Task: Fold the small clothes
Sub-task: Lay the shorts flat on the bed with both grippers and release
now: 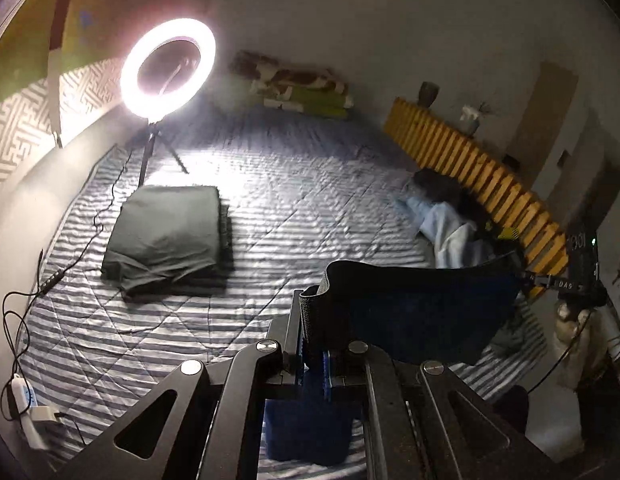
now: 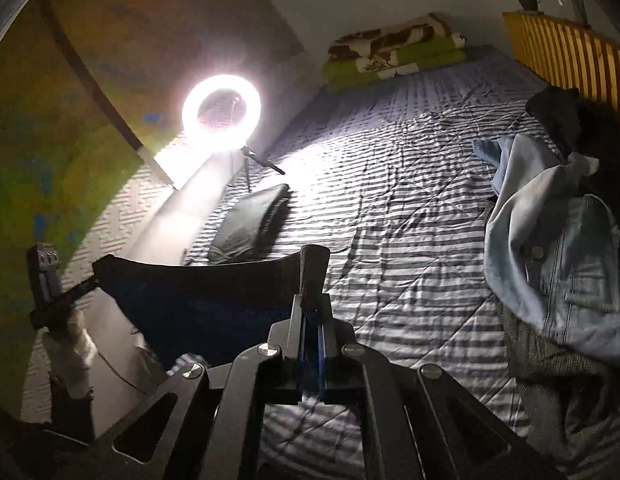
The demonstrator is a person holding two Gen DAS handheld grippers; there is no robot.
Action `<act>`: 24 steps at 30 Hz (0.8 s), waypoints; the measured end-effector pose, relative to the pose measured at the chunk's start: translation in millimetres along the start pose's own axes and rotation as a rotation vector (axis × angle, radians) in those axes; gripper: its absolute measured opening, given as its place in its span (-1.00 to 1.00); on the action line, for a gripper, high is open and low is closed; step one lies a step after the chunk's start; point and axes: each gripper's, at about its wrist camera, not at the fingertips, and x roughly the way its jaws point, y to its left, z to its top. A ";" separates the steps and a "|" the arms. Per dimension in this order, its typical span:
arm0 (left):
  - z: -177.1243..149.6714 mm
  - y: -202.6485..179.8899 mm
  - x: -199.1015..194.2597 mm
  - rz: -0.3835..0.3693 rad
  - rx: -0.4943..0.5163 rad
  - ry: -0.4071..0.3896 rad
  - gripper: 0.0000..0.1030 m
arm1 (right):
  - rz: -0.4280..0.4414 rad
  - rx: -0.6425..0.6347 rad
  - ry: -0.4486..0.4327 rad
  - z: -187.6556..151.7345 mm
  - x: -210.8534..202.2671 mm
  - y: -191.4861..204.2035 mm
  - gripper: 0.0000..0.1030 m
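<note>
A dark navy pair of small shorts [image 1: 410,312] with a black elastic waistband hangs stretched between my two grippers, above the striped bed. My left gripper [image 1: 312,320] is shut on one end of the waistband. Across from it, the right gripper [image 1: 528,276] pinches the other end. In the right wrist view the shorts [image 2: 210,292] span leftward from my right gripper [image 2: 312,296], which is shut on the band, to the left gripper [image 2: 95,278]. The lower part of the shorts hangs in shadow.
A folded dark green stack [image 1: 170,236] [image 2: 250,224] lies near the ring light [image 1: 168,68] [image 2: 221,110]. A heap with a pale denim jacket [image 1: 450,232] [image 2: 550,260] sits by the yellow slatted rail [image 1: 470,168] [image 2: 570,48]. Cables and a power strip [image 1: 26,412] run along the left edge.
</note>
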 end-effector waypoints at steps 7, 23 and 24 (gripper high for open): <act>-20.9 36.5 185.8 0.212 0.017 0.309 -0.50 | -0.203 -0.056 0.190 10.3 136.6 -73.8 -0.88; -112.5 9.7 149.4 0.070 0.004 0.391 -0.50 | -0.223 0.077 0.326 -85.9 100.8 -91.3 -0.74; -118.7 4.4 149.1 0.053 0.001 0.400 -0.50 | -0.217 0.062 0.334 -95.8 98.5 -83.3 -0.74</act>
